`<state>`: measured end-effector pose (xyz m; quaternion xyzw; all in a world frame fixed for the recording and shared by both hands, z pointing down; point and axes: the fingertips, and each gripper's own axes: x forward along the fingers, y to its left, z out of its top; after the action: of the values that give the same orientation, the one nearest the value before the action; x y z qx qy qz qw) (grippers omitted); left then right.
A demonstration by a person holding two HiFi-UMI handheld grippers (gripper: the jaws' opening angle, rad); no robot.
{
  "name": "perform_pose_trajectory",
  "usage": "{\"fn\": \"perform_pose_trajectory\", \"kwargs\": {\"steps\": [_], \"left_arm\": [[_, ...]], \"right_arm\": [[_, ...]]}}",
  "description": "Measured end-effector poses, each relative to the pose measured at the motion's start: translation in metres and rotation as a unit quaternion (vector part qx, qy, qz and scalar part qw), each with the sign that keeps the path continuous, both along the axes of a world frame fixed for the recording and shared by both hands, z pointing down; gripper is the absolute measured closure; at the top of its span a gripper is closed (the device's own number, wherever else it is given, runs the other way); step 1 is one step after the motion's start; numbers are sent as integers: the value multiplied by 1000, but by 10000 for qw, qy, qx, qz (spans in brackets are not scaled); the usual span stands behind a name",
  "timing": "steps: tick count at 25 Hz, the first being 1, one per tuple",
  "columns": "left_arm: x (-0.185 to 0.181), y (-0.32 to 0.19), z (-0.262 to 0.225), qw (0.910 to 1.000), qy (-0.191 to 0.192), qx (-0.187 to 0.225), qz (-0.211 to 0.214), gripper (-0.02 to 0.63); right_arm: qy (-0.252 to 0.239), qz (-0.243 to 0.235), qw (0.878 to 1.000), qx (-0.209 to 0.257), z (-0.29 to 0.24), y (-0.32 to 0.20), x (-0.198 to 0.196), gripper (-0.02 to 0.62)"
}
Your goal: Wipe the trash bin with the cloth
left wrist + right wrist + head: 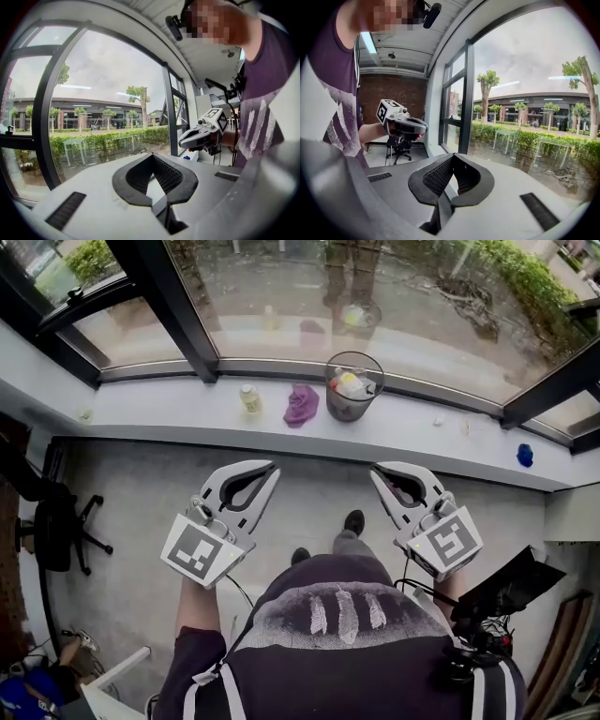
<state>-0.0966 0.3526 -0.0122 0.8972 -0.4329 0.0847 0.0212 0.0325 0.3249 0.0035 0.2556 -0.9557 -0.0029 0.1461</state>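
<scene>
Sill [169,413]: carries everything; nothing blocks the reach.
Bin [353,385]: clear, upright, rubbish inside, by the glass; looks light, so a hard wipe could tip it.
Left gripper [270,471], right gripper [378,472]: jaws closed, empty, well short of the sill.
Cloth [301,405]: bunched just left of the bin; limp, may slip from the jaws.
Bottle [249,398]: near the cloth, easily knocked.

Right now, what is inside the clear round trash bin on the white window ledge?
The clear round trash bin holds white and yellowish rubbish, piled near its top. What each piece is I cannot tell at this size, and anything under the pile is covered.
</scene>
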Motion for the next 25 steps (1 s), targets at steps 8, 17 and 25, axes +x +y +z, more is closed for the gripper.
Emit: {"fn": "perform_pose_trajectory", "kwargs": {"steps": [8, 17, 25], "left_arm": [[69, -82, 1, 9958, -855, -338, 5, 612], [121, -144, 33, 9803, -1872, -598, 170, 612], [116, -182, 55, 9685, -2364, -699, 360, 612]], "right_arm": [[-429, 50, 9972, -607, 19, -88, 85, 598], [-504, 266, 9947, -854, 38, -155, 150, 598], [-306, 421, 9926, -1098, 57, -182, 159, 598]]}}
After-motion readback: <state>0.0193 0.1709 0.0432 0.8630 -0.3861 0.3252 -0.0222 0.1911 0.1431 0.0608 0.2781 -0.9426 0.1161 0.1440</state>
